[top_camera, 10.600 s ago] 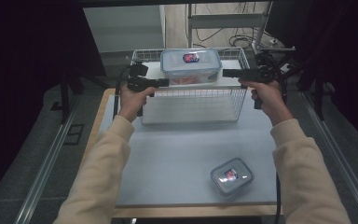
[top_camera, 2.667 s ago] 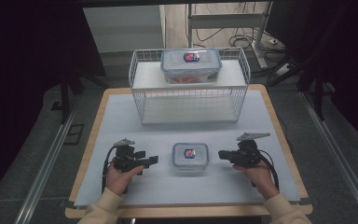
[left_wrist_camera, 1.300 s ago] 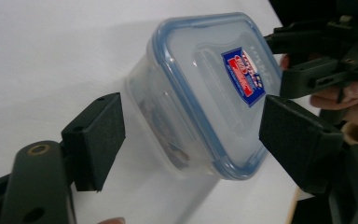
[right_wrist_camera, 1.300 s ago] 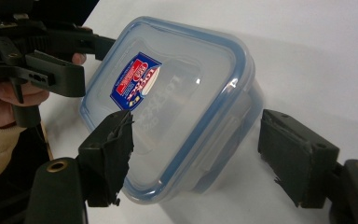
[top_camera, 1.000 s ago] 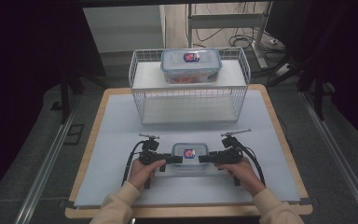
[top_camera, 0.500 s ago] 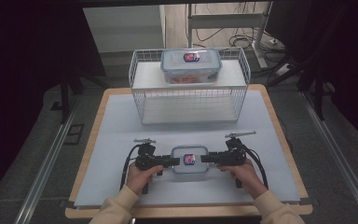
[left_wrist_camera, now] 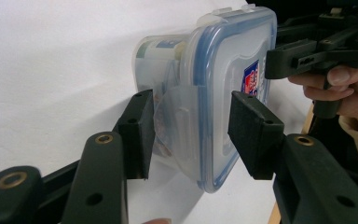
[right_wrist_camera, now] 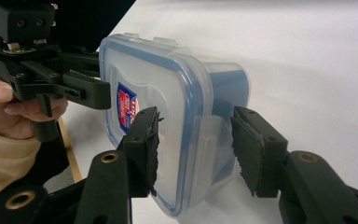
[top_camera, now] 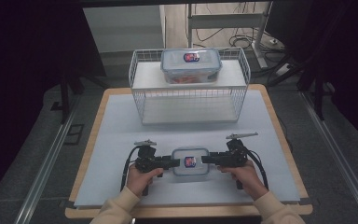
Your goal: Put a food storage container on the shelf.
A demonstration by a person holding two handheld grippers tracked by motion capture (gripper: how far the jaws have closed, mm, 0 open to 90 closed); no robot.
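The left gripper point(top_camera: 169, 163) and right gripper point(top_camera: 207, 159) have just been closing on the short ends of the lidded container point(top_camera: 190, 161), low in the middle of the high view. Each now pinches it top to bottom, one jaw on the lid, the other under the body. A second ago both sat spread beside it. With both ends clamped, the container looks ready to be lifted, probably to the wire rack point(top_camera: 189, 86) higher up the table point(top_camera: 116, 121), where a second container point(top_camera: 191, 65) sits.
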